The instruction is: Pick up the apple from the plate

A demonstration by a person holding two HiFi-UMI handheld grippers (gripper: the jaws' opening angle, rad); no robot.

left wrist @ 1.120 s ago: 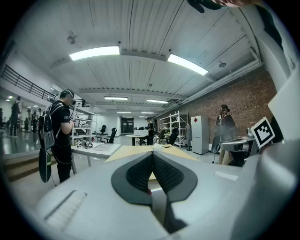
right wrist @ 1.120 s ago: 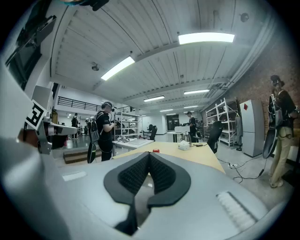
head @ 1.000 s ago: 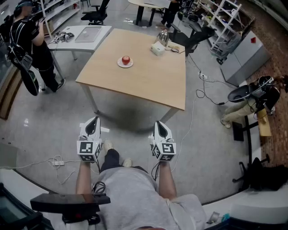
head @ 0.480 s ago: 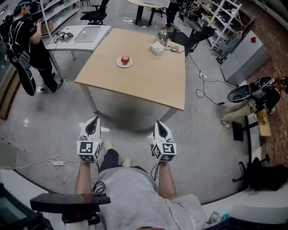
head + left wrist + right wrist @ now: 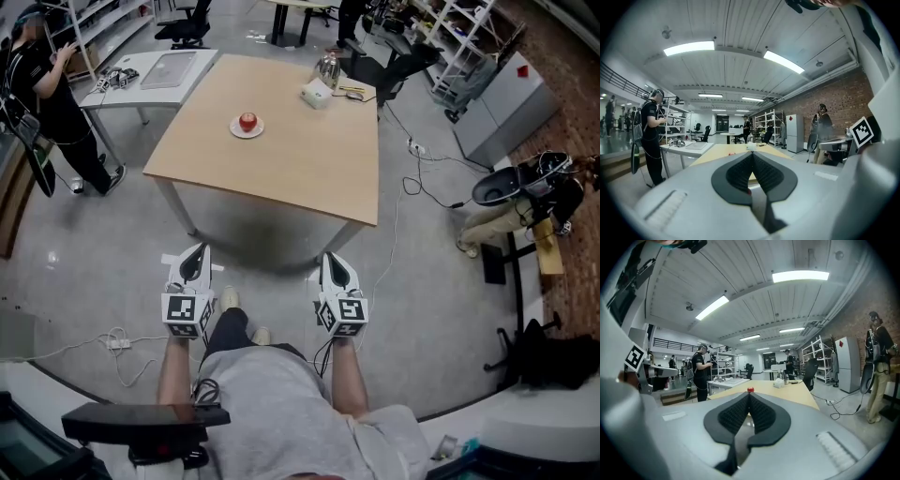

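Where the wooden tabletop (image 5: 281,159) stands ahead, red apple (image 5: 247,121) on small white plate (image 5: 235,130) toward its far side, left tongs (image 5: 195,253) closed, holding nothing, right tongs (image 5: 334,260) likewise, both well short of tabletop, above floor (image 5: 112,272).

You are standing on a glossy grey floor (image 5: 84,253), facing a pale wooden table (image 5: 281,169) at the upper centre of the head view. A white desk (image 5: 127,89) is sitting at the upper left, white shelving (image 5: 466,37) is lining the upper right, cables (image 5: 405,187) are trailing beside the table, and strip lights (image 5: 689,48) are glowing near a brick wall (image 5: 834,93).
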